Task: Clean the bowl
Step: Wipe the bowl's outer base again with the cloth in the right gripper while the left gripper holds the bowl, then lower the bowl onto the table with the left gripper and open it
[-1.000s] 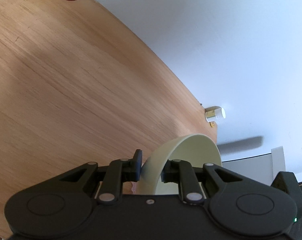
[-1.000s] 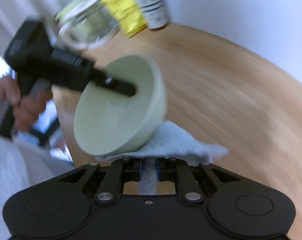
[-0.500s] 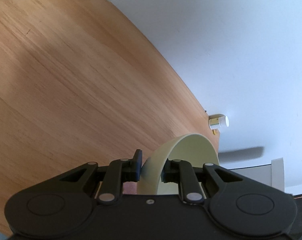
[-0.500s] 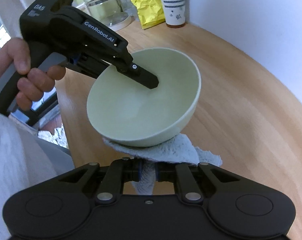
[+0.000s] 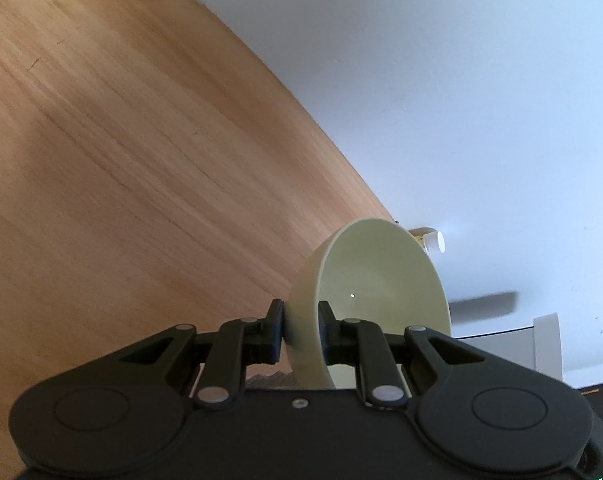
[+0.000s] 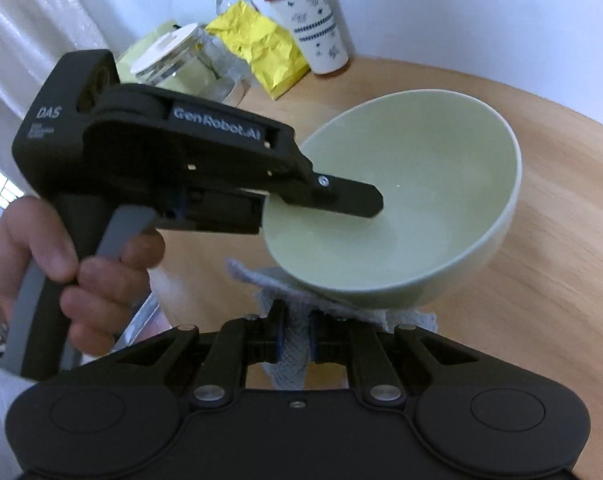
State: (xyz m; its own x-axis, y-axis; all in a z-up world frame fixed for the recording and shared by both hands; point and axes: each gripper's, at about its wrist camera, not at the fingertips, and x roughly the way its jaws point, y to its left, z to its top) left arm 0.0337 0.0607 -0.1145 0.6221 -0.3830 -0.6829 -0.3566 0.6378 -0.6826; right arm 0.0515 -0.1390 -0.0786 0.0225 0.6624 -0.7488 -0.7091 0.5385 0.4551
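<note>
Pinching the rim of the pale green bowl (image 6: 401,200) above the wooden table (image 6: 561,220), the left gripper (image 5: 299,326) is gripping a rigid, likely slippery, breakable wall while the right gripper (image 6: 293,336) is clamping a soft grey cloth (image 6: 293,356) under its base.

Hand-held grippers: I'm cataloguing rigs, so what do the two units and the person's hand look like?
Both are matte black plastic. The left hand-held gripper has a pistol-style body with a grey trigger, white "GenRobot.AI" and "DAS" lettering, and a silver screw on its flat finger. The right hand-held gripper shows round housings, linkage arms with silver pivot pins, and blue-edged pads. The bare hand shows a white sleeve.
</note>
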